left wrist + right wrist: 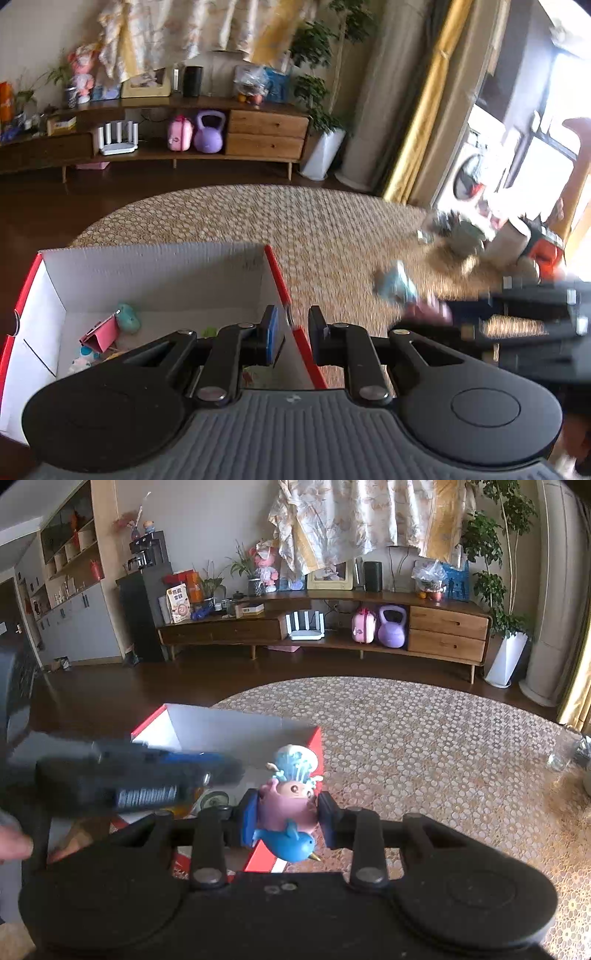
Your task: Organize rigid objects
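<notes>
Two black two-finger grippers are working over a red-edged white cardboard box [155, 280] that is sitting on a round beige woven rug [295, 218]. The right gripper [288, 821] is pinching a small plastic toy figure, pink-bodied with a pale blue frilled top and a blue bird-like base [291, 808]; its blue-padded fingers [249, 821] are pressing against the toy's two sides. The toy is hanging just over the box's right red rim, near the corner closest to the camera. The left gripper [295, 334] is holding nothing; its jaws are standing slightly apart and straddling the box's right red wall, one finger inside and one outside. Inside the box, several small toys are lying on the white floor: a mint-green rounded toy [128, 317], a pink folded card-like piece [101, 334] touching it, and a pale white-and-blue toy [83, 360] near the left wall. On the rug's far right, a blurred heap of other objects [491, 240] is lying well apart from the box. A long wooden sideboard [332, 627] is standing against the back wall, carrying a purple kettlebell [392, 627] beside a pink toy case [363, 630].
</notes>
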